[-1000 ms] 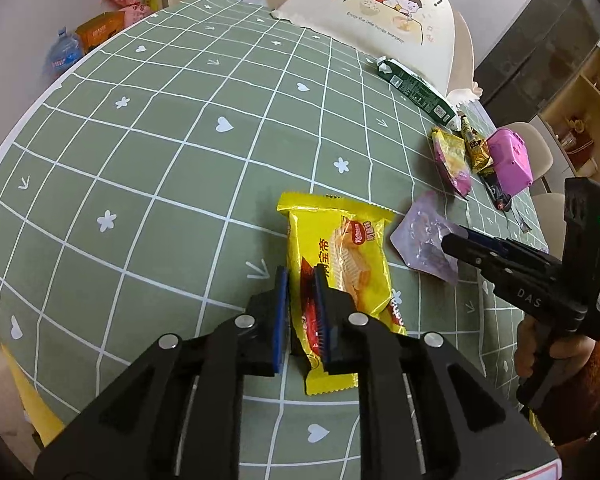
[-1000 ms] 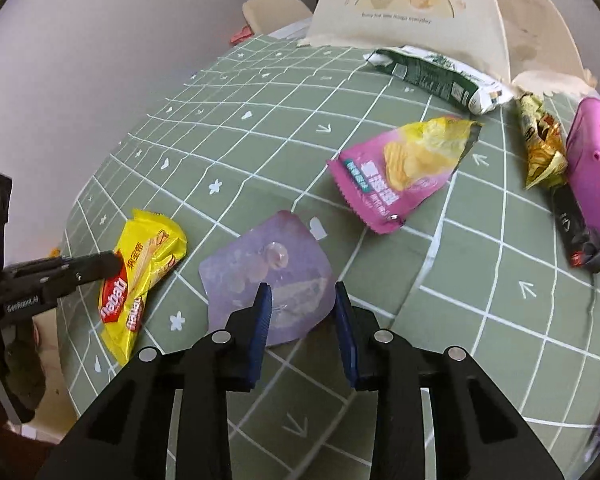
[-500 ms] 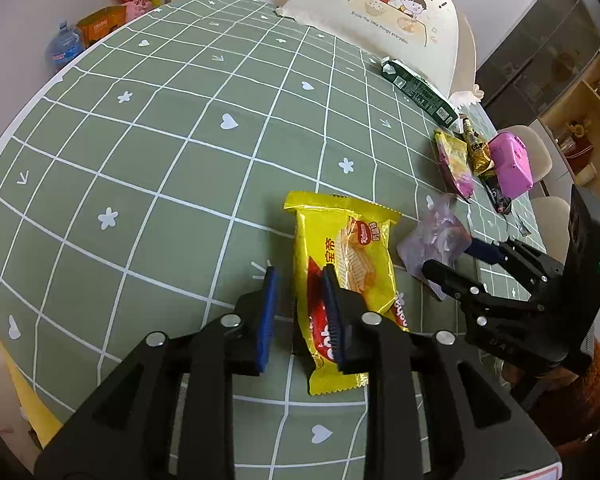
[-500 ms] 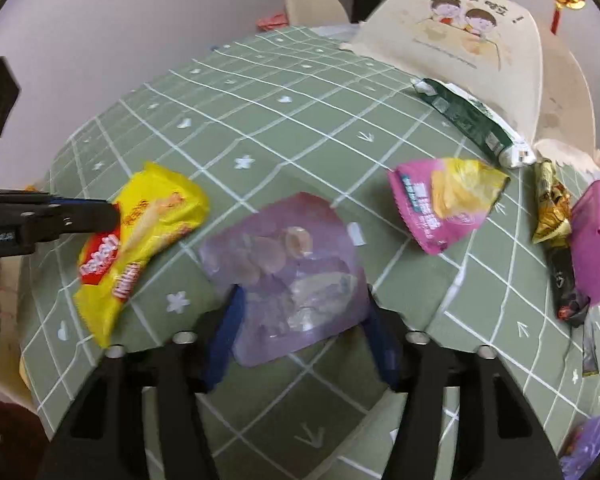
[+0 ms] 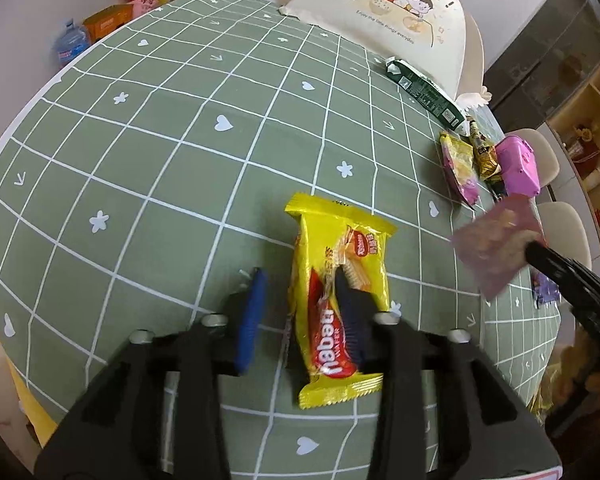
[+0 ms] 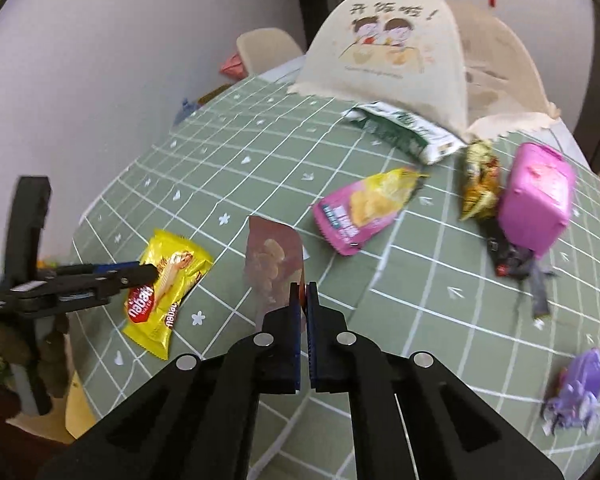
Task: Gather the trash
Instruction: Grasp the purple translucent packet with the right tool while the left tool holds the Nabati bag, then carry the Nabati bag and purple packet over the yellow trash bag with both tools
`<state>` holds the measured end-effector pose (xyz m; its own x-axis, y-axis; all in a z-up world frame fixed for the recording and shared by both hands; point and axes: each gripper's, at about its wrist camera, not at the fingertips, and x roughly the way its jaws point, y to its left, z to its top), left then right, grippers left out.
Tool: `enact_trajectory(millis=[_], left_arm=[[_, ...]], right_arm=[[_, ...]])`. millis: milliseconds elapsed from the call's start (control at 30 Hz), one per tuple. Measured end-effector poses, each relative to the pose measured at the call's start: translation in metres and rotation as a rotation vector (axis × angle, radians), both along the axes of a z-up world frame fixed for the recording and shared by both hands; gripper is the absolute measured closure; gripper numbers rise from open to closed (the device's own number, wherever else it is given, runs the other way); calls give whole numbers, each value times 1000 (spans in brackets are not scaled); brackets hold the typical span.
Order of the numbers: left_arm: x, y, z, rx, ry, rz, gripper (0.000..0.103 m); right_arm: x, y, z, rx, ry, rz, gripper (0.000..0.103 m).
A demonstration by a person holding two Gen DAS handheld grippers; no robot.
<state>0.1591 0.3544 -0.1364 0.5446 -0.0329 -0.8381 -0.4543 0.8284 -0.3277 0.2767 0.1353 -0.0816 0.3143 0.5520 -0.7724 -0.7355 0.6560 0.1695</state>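
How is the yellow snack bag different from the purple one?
The yellow wafer packet lies flat on the green tablecloth, while the purple pouch is lifted up on edge. The left gripper is open around the yellow one; the right gripper pinches the purple one shut. Both are snack wrappers.

A round table point(image 5: 148, 168) is covered by a green cloth with a white grid, hearts and stars. At its far edge a cream mesh food cover point(image 6: 392, 52) printed with two cartoon children is set. A pink plastic box point(image 6: 536, 200) is seen near the table's right side. Beige chairs point(image 6: 266, 50) are placed around the table. On the floor beyond, a water bottle point(image 5: 70, 46) and an orange carton point(image 5: 108, 24) are visible beside the wall.
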Motion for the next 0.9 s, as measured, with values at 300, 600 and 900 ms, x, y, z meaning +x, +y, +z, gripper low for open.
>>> enact_trajectory(millis=[300,600,900], left_arm=[[13,-45,50,52,-118,-106,99],[26,-130,108,78,-240,-258,99],[40,-232,152,69,-340,-421,99]], right_arm=[[-9,-66,26,18,-45,-112,98],[-38,-157,65,55,-143,-240,98],[-68,-260,97,66,-228,-411,98]])
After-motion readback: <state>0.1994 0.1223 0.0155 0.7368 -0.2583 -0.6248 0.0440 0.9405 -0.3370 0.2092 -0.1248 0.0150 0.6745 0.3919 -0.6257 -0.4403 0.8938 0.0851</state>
